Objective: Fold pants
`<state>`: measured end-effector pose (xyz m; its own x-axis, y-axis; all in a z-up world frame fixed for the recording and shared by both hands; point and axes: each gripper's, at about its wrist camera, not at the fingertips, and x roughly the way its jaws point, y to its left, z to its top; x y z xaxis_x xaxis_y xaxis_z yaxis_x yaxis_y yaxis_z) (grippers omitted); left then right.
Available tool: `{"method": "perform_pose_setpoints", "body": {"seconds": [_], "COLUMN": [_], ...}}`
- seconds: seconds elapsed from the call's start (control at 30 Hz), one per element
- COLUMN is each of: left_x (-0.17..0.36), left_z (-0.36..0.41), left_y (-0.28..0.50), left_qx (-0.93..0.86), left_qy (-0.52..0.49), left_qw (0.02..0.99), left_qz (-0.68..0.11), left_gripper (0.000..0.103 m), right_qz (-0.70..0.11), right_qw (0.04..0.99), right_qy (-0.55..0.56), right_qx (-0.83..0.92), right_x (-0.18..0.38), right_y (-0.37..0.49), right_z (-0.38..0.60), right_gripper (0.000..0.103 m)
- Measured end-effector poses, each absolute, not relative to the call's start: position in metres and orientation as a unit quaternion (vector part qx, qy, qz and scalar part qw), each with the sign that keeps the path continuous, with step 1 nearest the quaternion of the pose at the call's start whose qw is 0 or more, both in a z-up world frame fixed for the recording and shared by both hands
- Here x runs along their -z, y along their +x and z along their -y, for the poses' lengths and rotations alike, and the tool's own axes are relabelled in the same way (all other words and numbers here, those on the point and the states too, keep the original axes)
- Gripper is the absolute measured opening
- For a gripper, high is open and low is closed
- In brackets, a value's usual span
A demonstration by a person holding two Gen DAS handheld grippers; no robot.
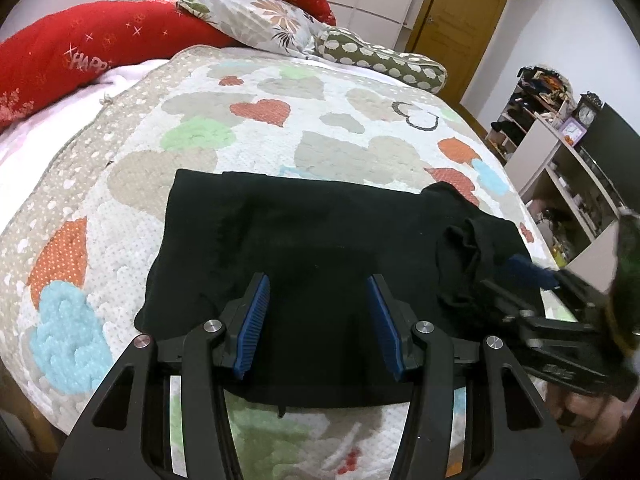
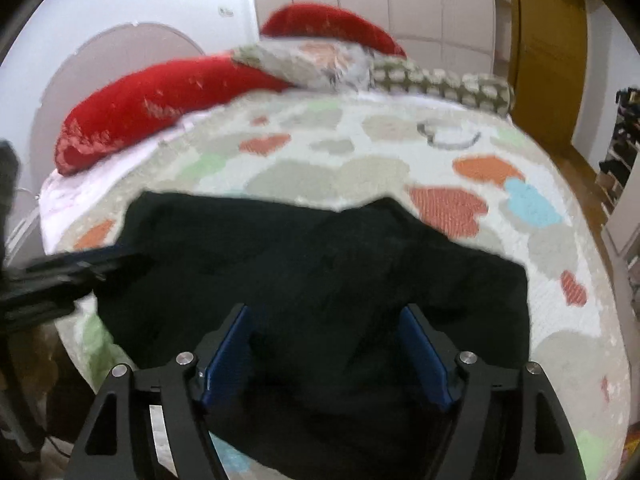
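Observation:
Black pants (image 1: 304, 240) lie folded into a wide rectangle on the heart-patterned quilt (image 1: 256, 128), near the bed's front edge. Their right end is bunched and wrinkled (image 1: 468, 256). My left gripper (image 1: 318, 284) is open and empty, hovering over the front middle of the pants. My right gripper shows in the left wrist view (image 1: 528, 276) at the bunched right end, blurred. In the right wrist view the right gripper (image 2: 326, 312) is open and empty over the pants (image 2: 320, 264). The left gripper (image 2: 92, 264) enters there from the left.
Red pillows (image 1: 80, 56), a floral pillow (image 1: 260, 20) and a dotted bolster (image 1: 384, 60) lie at the bed's head. A wooden door (image 1: 460, 28) and cluttered shelves (image 1: 552, 140) with a clock stand to the right. The bed edge is just below the pants.

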<state>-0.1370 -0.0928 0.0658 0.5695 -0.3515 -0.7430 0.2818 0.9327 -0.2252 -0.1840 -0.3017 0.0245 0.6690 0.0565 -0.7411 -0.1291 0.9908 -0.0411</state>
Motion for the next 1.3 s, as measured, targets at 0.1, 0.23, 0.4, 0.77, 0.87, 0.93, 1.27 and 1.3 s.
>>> {"method": "perform_pose_setpoints", "body": {"seconds": [0.1, 0.23, 0.4, 0.77, 0.87, 0.93, 1.27, 1.3], "left_x": [-0.07, -0.071, -0.07, -0.058, -0.055, -0.054, -0.056, -0.056], "left_z": [0.092, 0.089, 0.09, 0.082, 0.078, 0.076, 0.07, 0.07], "left_y": [-0.139, -0.14, -0.138, -0.134, -0.134, -0.134, -0.136, -0.137], "left_qx": [0.177, 0.178, 0.183, 0.171, 0.159, 0.154, 0.152, 0.152], "left_qy": [-0.039, -0.042, -0.049, -0.064, -0.062, -0.06, -0.063, -0.062], "left_qw": [0.889, 0.889, 0.886, 0.877, 0.878, 0.88, 0.882, 0.882], "left_qz": [-0.421, -0.42, -0.424, -0.444, -0.447, -0.445, -0.442, -0.442], "left_gripper": [0.05, 0.05, 0.05, 0.05, 0.05, 0.05, 0.05, 0.05], "right_qz": [-0.416, -0.407, -0.402, -0.422, -0.423, -0.409, -0.431, -0.427], "right_qw": [0.907, 0.911, 0.914, 0.905, 0.905, 0.911, 0.9, 0.902], "right_qy": [-0.035, -0.033, -0.032, 0.008, 0.003, 0.005, 0.001, 0.004], "right_qx": [-0.054, -0.06, -0.047, -0.051, -0.052, -0.055, -0.061, -0.06], "right_x": [-0.019, -0.028, -0.037, -0.019, -0.02, -0.031, -0.01, -0.01], "right_y": [-0.182, -0.188, -0.195, -0.185, -0.183, -0.184, -0.171, -0.171], "right_z": [0.301, 0.298, 0.305, 0.326, 0.323, 0.322, 0.316, 0.316], "right_gripper": [0.074, 0.075, 0.075, 0.074, 0.074, 0.075, 0.075, 0.075]}}
